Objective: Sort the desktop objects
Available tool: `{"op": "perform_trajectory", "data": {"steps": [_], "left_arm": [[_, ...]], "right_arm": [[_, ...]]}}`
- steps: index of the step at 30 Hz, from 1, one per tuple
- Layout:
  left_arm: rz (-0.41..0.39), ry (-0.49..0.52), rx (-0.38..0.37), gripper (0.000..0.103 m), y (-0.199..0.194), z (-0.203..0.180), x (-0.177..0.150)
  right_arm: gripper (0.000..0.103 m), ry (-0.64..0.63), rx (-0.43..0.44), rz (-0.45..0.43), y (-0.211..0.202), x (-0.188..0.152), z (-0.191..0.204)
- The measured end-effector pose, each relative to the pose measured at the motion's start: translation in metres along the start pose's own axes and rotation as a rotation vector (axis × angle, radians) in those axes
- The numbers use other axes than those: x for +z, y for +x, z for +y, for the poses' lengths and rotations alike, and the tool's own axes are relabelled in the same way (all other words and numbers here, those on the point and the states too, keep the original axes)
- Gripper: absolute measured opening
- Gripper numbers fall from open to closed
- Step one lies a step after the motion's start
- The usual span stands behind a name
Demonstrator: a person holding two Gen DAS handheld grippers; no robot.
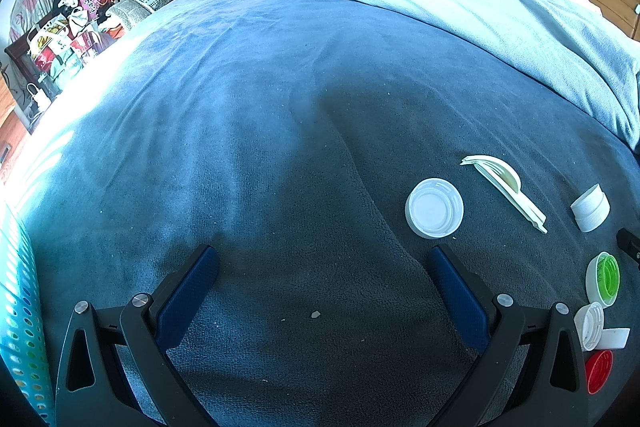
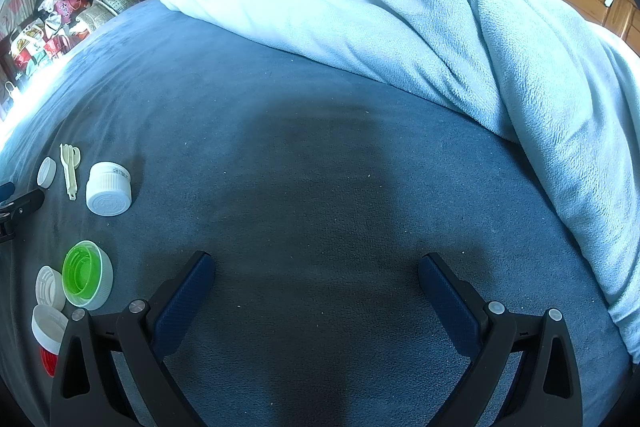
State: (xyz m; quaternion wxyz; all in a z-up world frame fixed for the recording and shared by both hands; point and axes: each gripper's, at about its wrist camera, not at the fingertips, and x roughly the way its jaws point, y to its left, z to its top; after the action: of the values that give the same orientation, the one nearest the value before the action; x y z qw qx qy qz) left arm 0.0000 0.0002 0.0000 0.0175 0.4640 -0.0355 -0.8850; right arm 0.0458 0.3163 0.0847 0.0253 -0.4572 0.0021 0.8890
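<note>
Left tool (image 1: 324, 259): black angular arms, textured dark-blue pads (image 1: 188, 291), silver round screws at 7 and 5 o'clock. Right tool (image 2: 316, 263) looked identical.

The left hand-held gripper (image 1: 324, 267) hovers wide open over the blue bed (image 1: 260, 107), caps (image 1: 434, 208) scattered to its right.

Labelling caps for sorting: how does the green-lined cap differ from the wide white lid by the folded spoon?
The green-lined cap is tipped on its side; the wide white lid lies flat, open side up. The cap has a bright green insert; the lid is plain white inside. The cap looks deeper, the lid shallower and broader. The cap sits close to other caps; the lid lies apart. Both are round, white outside, and rest on the blue blanket.
</note>
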Motion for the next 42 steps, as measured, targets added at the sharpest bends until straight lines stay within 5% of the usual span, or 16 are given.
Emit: {"op": "perform_trajectory", "data": {"steps": [29, 32, 38, 42], "left_arm": [[0.03, -0.002, -0.006, 0.102, 0.003, 0.001, 0.01], [-0.005, 0.099, -0.115, 0.102, -0.006, -0.008, 0.012], [-0.061, 0.422, -0.09, 0.102, -0.015, -0.047, 0.006], [0.017, 0.289, -0.187, 0.102, 0.003, -0.027, 0.024]], "right_arm": [[0.103, 0.0, 0.0, 0.0, 0.0, 0.0, 0.0], [0.103, 0.0, 0.0, 0.0, 0.0, 0.0, 0.0], [0.103, -0.001, 0.0, 0.0, 0.0, 0.0, 0.0], [0.103, -0.001, 0.0, 0.0, 0.0, 0.0, 0.0]]}}
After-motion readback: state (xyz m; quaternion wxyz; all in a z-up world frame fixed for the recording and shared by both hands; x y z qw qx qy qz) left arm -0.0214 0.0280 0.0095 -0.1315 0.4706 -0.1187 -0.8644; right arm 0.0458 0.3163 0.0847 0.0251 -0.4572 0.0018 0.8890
